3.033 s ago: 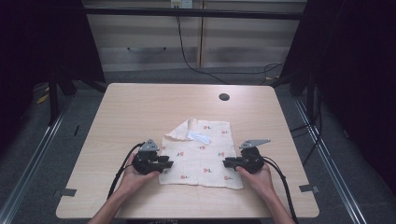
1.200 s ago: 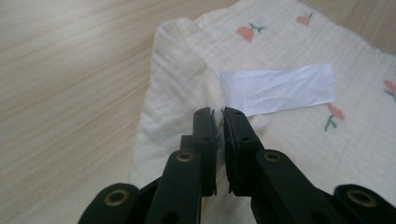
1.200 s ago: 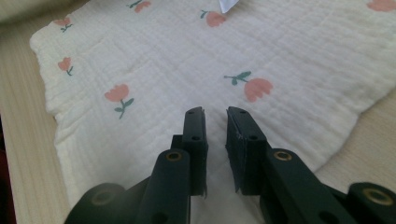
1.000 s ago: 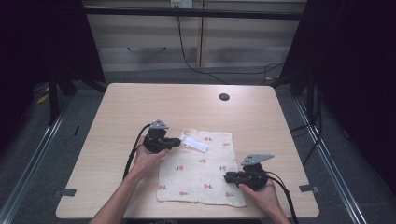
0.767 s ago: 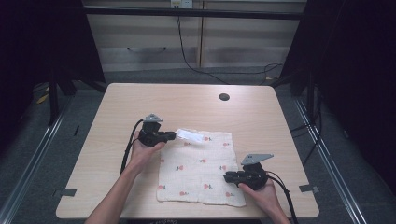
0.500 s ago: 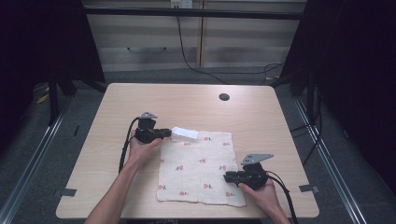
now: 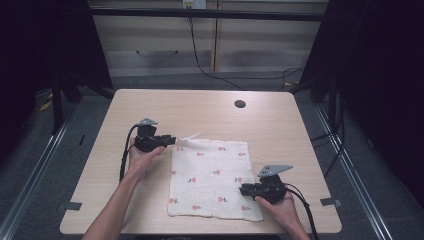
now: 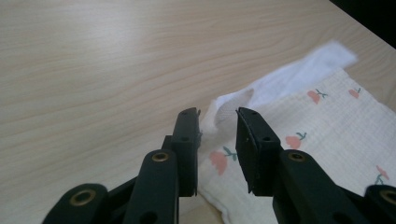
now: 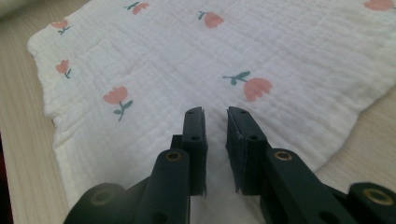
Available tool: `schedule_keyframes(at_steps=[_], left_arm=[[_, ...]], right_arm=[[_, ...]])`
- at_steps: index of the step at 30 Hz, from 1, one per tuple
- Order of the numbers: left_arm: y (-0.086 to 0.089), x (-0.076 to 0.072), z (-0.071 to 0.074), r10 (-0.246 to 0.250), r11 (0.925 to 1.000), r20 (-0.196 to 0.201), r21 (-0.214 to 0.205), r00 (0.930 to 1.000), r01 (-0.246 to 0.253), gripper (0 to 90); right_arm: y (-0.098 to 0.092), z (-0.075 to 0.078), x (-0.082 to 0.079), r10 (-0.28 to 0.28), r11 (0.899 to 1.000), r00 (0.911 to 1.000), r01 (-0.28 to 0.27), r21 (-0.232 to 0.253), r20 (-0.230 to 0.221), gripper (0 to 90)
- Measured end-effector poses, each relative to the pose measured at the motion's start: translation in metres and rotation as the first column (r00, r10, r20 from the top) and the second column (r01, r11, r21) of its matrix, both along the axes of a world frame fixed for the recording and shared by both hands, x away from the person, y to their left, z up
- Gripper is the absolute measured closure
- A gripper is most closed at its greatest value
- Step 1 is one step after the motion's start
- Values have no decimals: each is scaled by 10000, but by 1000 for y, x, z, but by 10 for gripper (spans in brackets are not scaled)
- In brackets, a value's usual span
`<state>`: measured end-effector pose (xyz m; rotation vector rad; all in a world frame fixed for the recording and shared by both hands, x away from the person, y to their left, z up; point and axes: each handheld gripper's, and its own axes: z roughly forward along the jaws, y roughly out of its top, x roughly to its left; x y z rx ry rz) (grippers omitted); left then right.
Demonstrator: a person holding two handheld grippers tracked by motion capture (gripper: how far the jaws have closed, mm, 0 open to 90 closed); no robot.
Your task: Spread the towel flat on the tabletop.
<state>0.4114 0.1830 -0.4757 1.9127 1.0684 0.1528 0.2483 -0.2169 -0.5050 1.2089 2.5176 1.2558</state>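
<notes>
1. High view: a white muslin cloth [image 7: 212, 179] printed with pink flowers lies spread nearly flat on the wooden worktop [image 7: 150, 107]. The left claw [image 7: 172, 140] sits at the cloth's far left corner; three seconds ago it was at the near edge, with that corner folded over the middle. The right claw [image 7: 242, 189] rests on the near right part, as it did a second ago.
2. Left gripper view: the left claw [image 8: 218, 122] has just been opening; its jaws stand apart with the raised corner [image 8: 224, 105] loose between them, so the corner appears released.
3. Right gripper view: the right claw [image 9: 215, 116] stands slightly apart over the cloth [image 9: 196, 70]; whether it pinches fabric I cannot tell. Spreading looks nearly finished.
</notes>
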Motion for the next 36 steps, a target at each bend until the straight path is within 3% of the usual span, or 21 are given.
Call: schedule_keyframes(at_steps=[7, 14, 17, 22, 25, 30, 31, 36], left_arm=[[16, -18, 1, -178, 9997, 164, -191, 9997, 181, 659], [24, -42, 0, -615, 9977, 243, -267, 9978, 622, 607], [23, -50, 0, -742, 9969, 339, -226, 9967, 750, 595], [16, -50, -1, -939, 9956, 332, -18, 9950, 940, 586], [7, -51, -5, -1080, 9941, 251, 59, 9938, 1079, 587], [-3, -57, -9, -1528, 9873, 311, 495, 9878, 1512, 597], [-7, -61, -10, -1809, 9807, 235, 795, 9832, 1785, 586], [-12, -70, -14, -2135, 9723, 109, 994, 9769, 2114, 564]], right_arm=[[2, 0, 0, -28, 10000, 10000, 28, -21, 33, 756], [2, 3, 0, -78, 9998, 9996, 73, 182, 259, 656], [-3, 8, -1, -299, 9984, 9988, 280, 501, 388, 654], [-8, 11, 5, -506, 9981, 9975, 486, 391, 499, 656], [-13, 13, 17, -805, 9964, 9948, 787, 308, 619, 661], [-11, 12, 35, -927, 9957, 9939, 930, -16, 594, 673], [-9, 12, 40, -981, 9951, 9934, 985, -34, 596, 673], [-11, 11, 51, -1140, 9934, 9918, 1143, -13, 577, 670]])
